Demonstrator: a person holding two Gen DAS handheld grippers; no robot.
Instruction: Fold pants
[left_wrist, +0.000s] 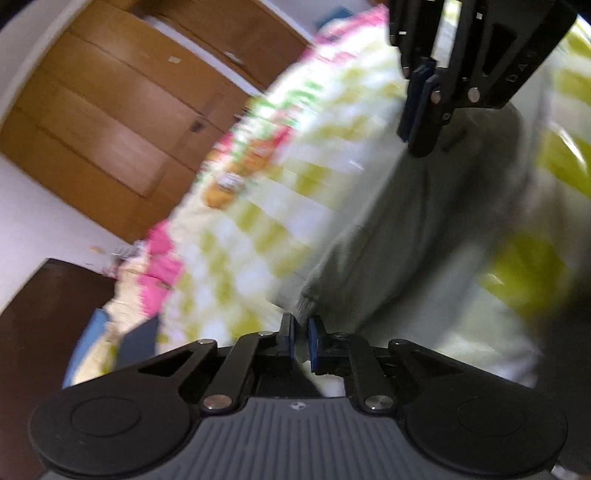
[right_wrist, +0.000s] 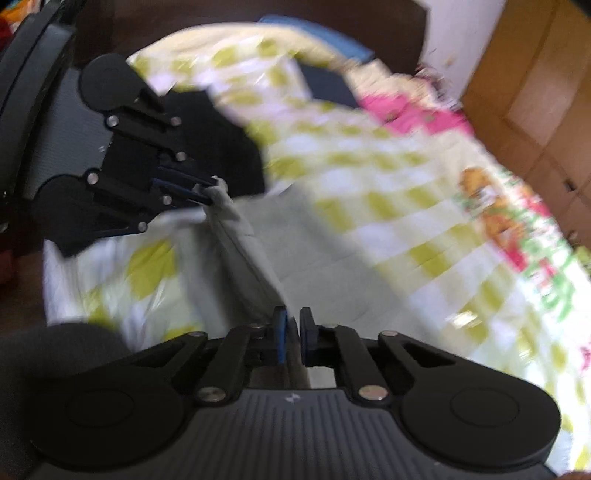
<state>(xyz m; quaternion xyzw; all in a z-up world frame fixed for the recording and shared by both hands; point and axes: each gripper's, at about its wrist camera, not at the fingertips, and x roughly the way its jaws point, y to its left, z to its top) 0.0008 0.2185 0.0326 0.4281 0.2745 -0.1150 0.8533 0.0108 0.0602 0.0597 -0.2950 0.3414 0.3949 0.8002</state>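
Note:
Grey pants (left_wrist: 424, 221) lie stretched over a bed with a green-and-white checked sheet (left_wrist: 266, 199). My left gripper (left_wrist: 301, 334) is shut on a cuffed end of the pants. My right gripper (right_wrist: 291, 334) is shut on another edge of the pants (right_wrist: 295, 243). In the right wrist view the left gripper (right_wrist: 212, 188) pinches a fabric corner at the left. In the left wrist view the right gripper (left_wrist: 419, 122) hangs at the top right over the pants. Both views are blurred by motion.
A wooden wardrobe (left_wrist: 122, 122) stands beyond the bed and shows in the right wrist view (right_wrist: 535, 92). A dark headboard (right_wrist: 258, 14), a blue pillow edge (right_wrist: 325, 37) and a black cloth (right_wrist: 229, 147) lie at the bed's far end. The sheet's pink border (left_wrist: 162, 266) marks the bed edge.

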